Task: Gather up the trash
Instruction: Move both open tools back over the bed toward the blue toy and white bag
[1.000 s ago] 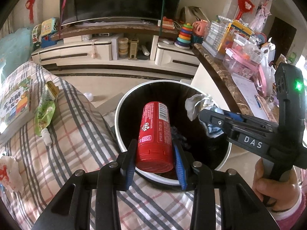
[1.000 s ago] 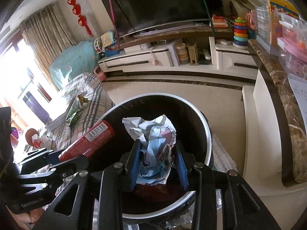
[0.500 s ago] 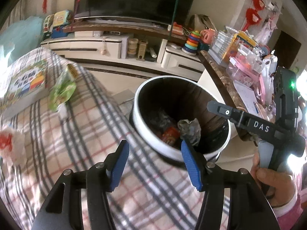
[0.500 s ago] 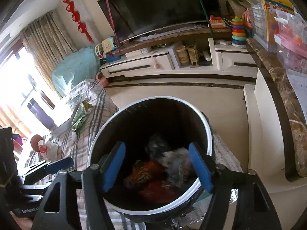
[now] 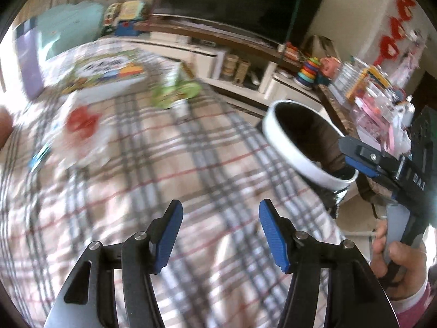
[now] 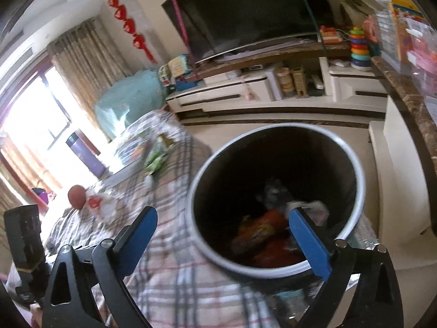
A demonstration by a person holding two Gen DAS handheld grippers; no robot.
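Trash [image 6: 269, 233] already dropped lies at the bottom of the bin [image 6: 352, 180], under the right hand-held gripper [image 6: 232, 235], whose jaws have just been opening and stand wide with nothing between them. Nearby, the left hand-held gripper [image 5: 220, 235] hangs released and empty over the plaid-covered worktop [image 5: 153, 169], probably heading for more. Farther off wait a white-and-red wrapper [image 5: 82, 123] and a green packet [image 5: 177, 93].

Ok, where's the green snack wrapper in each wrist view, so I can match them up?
Left wrist: green wrapper upper centre, on the plaid cloth.
Right wrist: green wrapper left of centre, left of the bin.
Shared landmark: the ring-stacking toy.
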